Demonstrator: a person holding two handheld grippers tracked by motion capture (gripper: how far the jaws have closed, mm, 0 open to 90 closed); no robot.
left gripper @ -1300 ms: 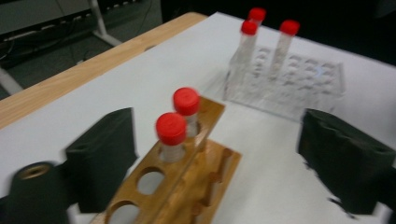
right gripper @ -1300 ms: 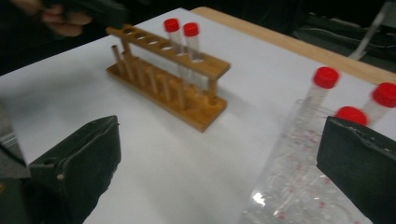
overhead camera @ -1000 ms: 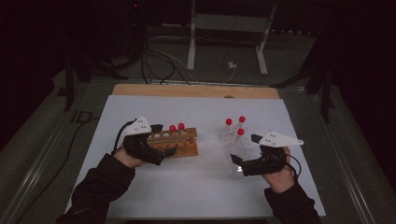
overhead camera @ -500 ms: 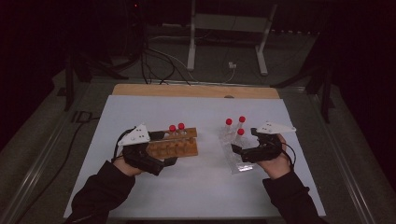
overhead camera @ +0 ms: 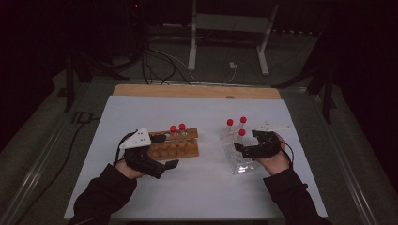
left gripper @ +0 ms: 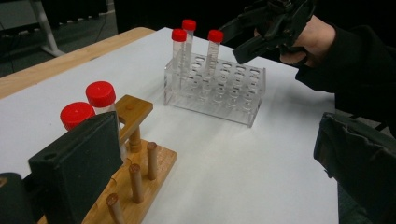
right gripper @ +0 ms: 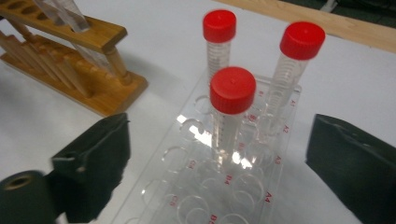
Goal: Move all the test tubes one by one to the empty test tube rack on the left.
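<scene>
A wooden rack (overhead camera: 180, 149) (left gripper: 140, 168) holds two red-capped tubes (overhead camera: 177, 128) (left gripper: 100, 95). My left gripper (overhead camera: 165, 151) (left gripper: 219, 135) stands wide open at the rack's left end, one jaw against the rack's far side and the other well clear of it. A clear plastic rack (overhead camera: 232, 159) (right gripper: 187, 196) carries three red-capped tubes. My right gripper (overhead camera: 247, 141) (right gripper: 219, 135) is open, with the nearest tube (overhead camera: 241, 133) (right gripper: 232, 93) between its jaws. The jaws have just been closing a little, and the pads stand apart from the tube.
Both racks sit on a white sheet (overhead camera: 202, 112) over a table with a wooden far edge (overhead camera: 197, 90). Two more tubes (right gripper: 219, 28) (right gripper: 301, 42) stand behind the nearest one. Cables and a metal stand (overhead camera: 230, 28) lie on the dark floor beyond.
My right gripper has moved forward, leftward and down to the clear rack, bringing its jaws around the nearest tube. The left gripper has stayed at the wooden rack.
</scene>
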